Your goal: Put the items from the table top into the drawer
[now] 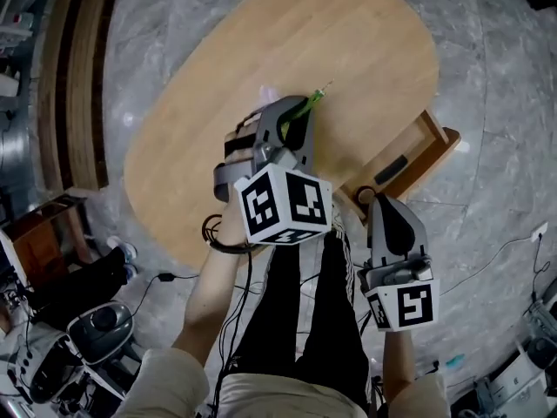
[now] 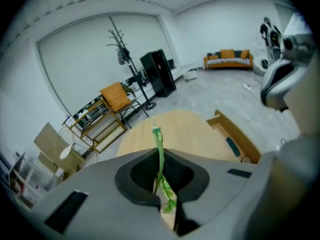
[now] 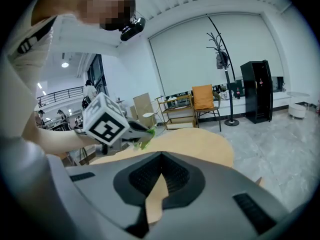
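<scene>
left tongs clamp green sprig | right tongs closed, empty | drawer open at table

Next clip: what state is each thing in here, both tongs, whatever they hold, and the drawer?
left tongs: shut on the green sprig
green sprig: held, off the table
right tongs: shut, empty
drawer: pulled open, dark item inside

head: steeply down over table | gripper views: low, forward, sharing it
</scene>
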`<state>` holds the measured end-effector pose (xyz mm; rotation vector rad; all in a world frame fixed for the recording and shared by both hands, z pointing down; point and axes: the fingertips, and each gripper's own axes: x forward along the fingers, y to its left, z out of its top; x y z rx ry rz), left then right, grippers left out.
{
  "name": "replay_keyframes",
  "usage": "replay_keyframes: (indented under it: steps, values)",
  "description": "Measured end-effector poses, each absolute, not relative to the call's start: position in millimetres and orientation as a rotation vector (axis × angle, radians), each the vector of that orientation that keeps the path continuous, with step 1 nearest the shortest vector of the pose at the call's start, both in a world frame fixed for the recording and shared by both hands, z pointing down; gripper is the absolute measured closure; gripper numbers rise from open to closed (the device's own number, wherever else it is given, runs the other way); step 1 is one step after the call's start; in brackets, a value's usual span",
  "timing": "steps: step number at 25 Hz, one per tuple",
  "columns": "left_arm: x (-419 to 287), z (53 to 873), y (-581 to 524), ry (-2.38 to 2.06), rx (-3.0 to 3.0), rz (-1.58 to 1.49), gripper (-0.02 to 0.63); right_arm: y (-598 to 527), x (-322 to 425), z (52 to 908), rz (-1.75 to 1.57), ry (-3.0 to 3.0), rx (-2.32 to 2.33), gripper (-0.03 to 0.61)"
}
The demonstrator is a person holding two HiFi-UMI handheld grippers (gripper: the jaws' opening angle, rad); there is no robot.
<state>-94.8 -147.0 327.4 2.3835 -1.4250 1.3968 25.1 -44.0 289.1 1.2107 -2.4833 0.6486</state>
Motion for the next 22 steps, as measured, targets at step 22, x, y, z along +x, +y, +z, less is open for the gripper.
replay_keyframes:
  steps: [22]
  values:
    - [-22.4,292.0,-86.8,-1.315,2.28,0.689,0.592,-46.7,47.7,294.7,0.665,-2.452,1.299,0.572]
